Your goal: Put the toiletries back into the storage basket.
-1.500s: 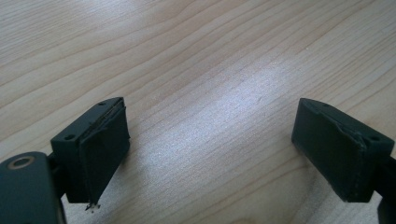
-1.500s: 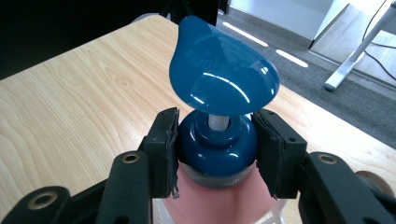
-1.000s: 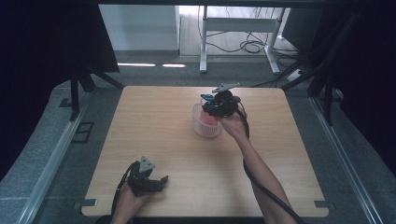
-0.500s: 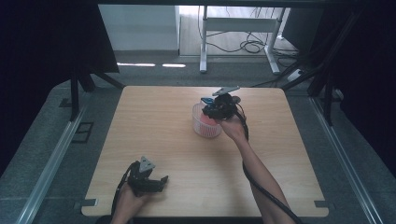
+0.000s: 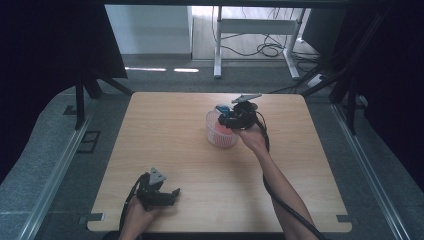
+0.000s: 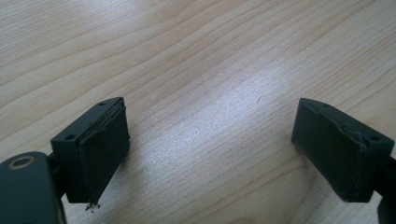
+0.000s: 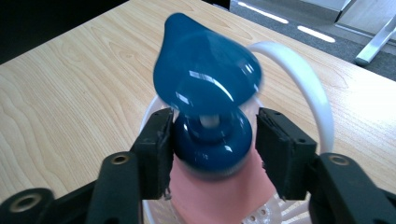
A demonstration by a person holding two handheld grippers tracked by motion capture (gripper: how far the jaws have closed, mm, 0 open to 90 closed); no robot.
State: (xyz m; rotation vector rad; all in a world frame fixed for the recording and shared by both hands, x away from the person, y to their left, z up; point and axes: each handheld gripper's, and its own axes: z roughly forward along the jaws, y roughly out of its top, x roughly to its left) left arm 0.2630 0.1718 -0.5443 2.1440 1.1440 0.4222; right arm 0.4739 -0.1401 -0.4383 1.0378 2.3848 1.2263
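Standing upright in the white basket point(image 5: 218, 136), a blue-capped bottle point(image 7: 209, 112) with a pink body is seen between the jaws of the right gripper point(image 7: 212, 140), and its long axis runs straight up out of the basket. In the right gripper view the round blue collar of the cap sits in the gap: the pad on the view's left lies against it, while a narrow gap shows on the other side. The jaws have just been opening, so the cap is judged to be released rather than clamped, though it remains between the pads. The blue teardrop top is blurred, so its exact tilt cannot be told.

Relative to the basket, which stands on the far right-of-centre part of the wooden table point(image 5: 165, 135), the right gripper point(image 5: 235, 117) is placed directly over the rim, on the side away from the person, with the hand reaching in from the basket's near right. The basket's white handle point(image 7: 308, 88) arches just beyond the cap, so any lift away is judged to need a path straight up along the bottle's axis, clear of that arch.

The left gripper point(image 5: 159, 192) rests well apart from the basket, near the table's front edge, and its jaws are spread wide with only bare wood between them point(image 6: 212, 154). The right hand is therefore much the nearer to the bottle.
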